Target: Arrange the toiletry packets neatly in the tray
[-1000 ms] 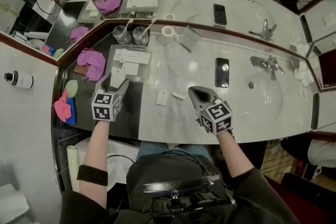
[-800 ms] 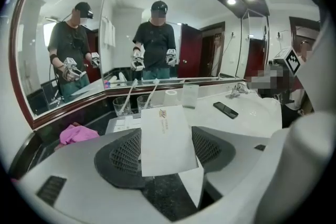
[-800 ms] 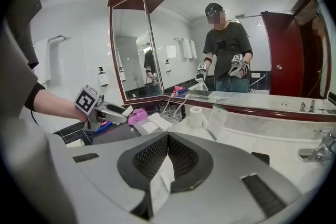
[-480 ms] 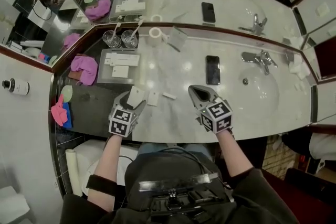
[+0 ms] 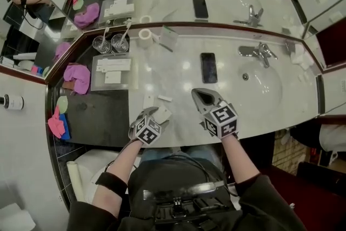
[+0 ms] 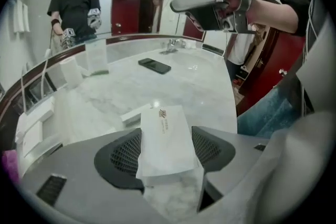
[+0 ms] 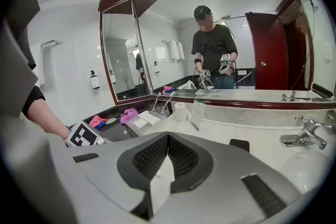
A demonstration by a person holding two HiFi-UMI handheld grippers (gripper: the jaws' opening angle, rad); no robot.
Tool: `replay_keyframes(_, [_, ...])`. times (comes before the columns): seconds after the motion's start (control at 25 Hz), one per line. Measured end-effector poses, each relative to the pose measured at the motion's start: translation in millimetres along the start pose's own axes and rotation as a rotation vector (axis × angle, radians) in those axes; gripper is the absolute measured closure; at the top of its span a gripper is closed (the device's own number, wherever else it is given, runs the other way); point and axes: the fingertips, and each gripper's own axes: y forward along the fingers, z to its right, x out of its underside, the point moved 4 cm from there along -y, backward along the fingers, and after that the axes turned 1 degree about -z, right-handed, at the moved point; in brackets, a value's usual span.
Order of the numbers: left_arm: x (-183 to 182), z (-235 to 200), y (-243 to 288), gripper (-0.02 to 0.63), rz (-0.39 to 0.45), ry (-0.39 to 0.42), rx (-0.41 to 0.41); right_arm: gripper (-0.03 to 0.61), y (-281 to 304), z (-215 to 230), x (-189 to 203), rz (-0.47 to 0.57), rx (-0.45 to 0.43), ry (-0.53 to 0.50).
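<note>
A white toiletry packet (image 6: 164, 136) is clamped between the jaws of the left claw (image 5: 153, 116), which are set wide on it. It is held low in the centre of the head view, over the near edge of the marble table (image 5: 178, 78). A second packet (image 5: 148, 101) and a slim sachet (image 5: 165, 98) are seen loose on the table just above it. The tray (image 5: 96, 76), holding several packets, is found at centre left, well apart. The right claw (image 7: 168, 140) is fully closed and empty.
</note>
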Motion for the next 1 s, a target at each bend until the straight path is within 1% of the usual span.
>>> replay_keyframes(0.08, [-1.5, 9.1, 14.4, 0.312, -0.027, 0.034, 0.016, 0.563, -5.2, 2.5, 2.9, -0.002, 0.009, 0.005])
replay_keyframes(0.2, [-2.9, 15.4, 31.0, 0.311, -0.057, 0.057, 0.031, 0.563, -12.4, 4.9, 6.6, -0.004, 0.023, 0.007])
replay_keyframes(0.52, [-8.7, 6.4, 47.9, 0.305, -0.084, 0.058, 0.018, 0.563, -28.5, 16.0, 17.3, -0.015, 0.063, 0.024])
replay_keyframes(0.56, [-8.5, 5.9, 49.0, 0.299, -0.086, 0.056, 0.018, 0.563, -29.7, 16.0, 17.9, -0.016, 0.063, 0.026])
replay_keyframes(0.6, [-8.0, 6.1, 49.8, 0.261, -0.089, 0.052, 0.022, 0.563, -30.6, 15.6, 18.1, -0.016, 0.063, 0.028])
replay_keyframes(0.64, [-7.5, 6.6, 50.0, 0.242, -0.09, 0.048, 0.027, 0.563, -31.1, 15.6, 18.3, -0.016, 0.065, 0.03])
replay_keyframes(0.72, [-7.4, 7.8, 48.7, 0.242, -0.084, 0.046, 0.03, 0.563, -31.0, 16.9, 19.9, -0.014, 0.07, 0.031])
replay_keyframes(0.84, [-9.8, 7.1, 43.4, 0.242, -0.065, 0.05, 0.01, 0.563, -29.1, 17.2, 21.8, -0.013, 0.069, 0.031])
replay_keyframes(1.0, [-17.6, 4.4, 29.9, 0.244, -0.018, 0.032, -0.004, 0.563, -24.9, 14.3, 22.4, -0.015, 0.061, 0.03])
